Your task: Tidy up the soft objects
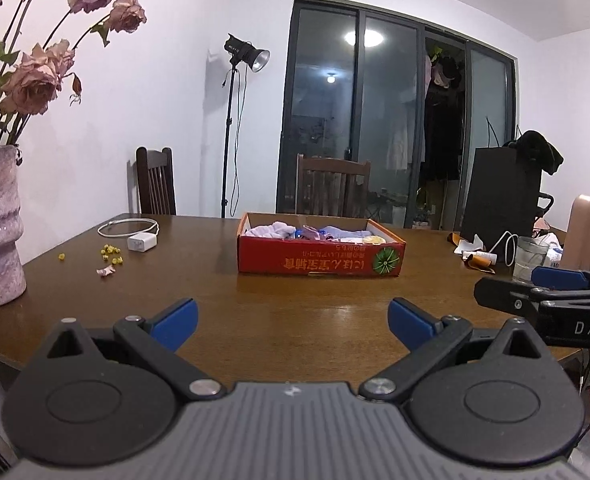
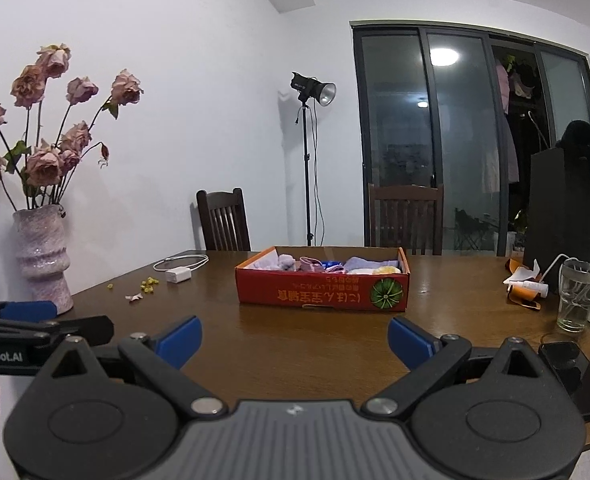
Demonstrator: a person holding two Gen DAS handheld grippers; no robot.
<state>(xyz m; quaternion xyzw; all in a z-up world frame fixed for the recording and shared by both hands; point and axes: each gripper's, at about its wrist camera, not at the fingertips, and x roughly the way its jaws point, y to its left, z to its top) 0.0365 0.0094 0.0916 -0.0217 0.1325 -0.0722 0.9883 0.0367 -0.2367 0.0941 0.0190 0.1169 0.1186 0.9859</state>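
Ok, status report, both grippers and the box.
Left gripper open, empty. Right gripper open, empty. Red box of soft items centre table, untouched. Path to it unobstructed.

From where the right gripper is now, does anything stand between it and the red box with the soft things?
Nothing visible does. Between the open right gripper and the red box lies only bare table.

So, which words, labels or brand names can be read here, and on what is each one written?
"DAS", cut off by the frame edge: on the right gripper, seen from the left wrist.
"enRobot.AI", start cut off: on the left gripper, seen from the right wrist.
Yellow upside-down characters on the red box: too blurred to read.
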